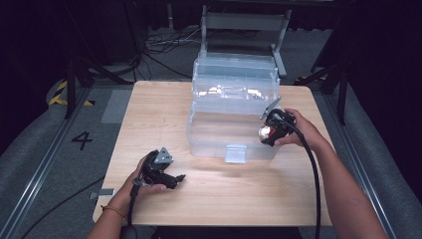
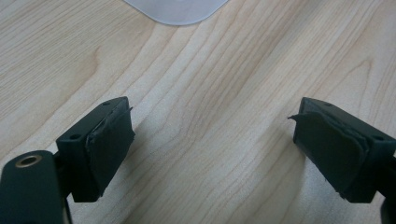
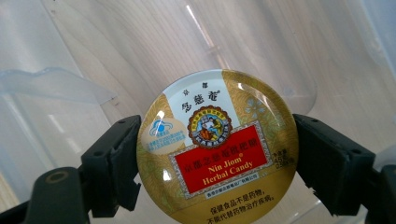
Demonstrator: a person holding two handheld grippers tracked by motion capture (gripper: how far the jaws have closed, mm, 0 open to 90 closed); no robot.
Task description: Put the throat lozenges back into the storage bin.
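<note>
Candy tin (image 3: pixel 217 147), round, was clamped edgewise in right gripper (image 3: pixel 217 154) over clear box (image 1: pixel 219 137); best lowered level before release. Left gripper (image 2: pixel 212 140) stood apart, empty.

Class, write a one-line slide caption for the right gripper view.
Right gripper holds a round candy tin over a clear box.

A gray frame (image 1: pixel 245 22) stands on the floor behind the wooden tabletop (image 1: pixel 164 119); black cables (image 1: pixel 159 47) lie beside it.
</note>
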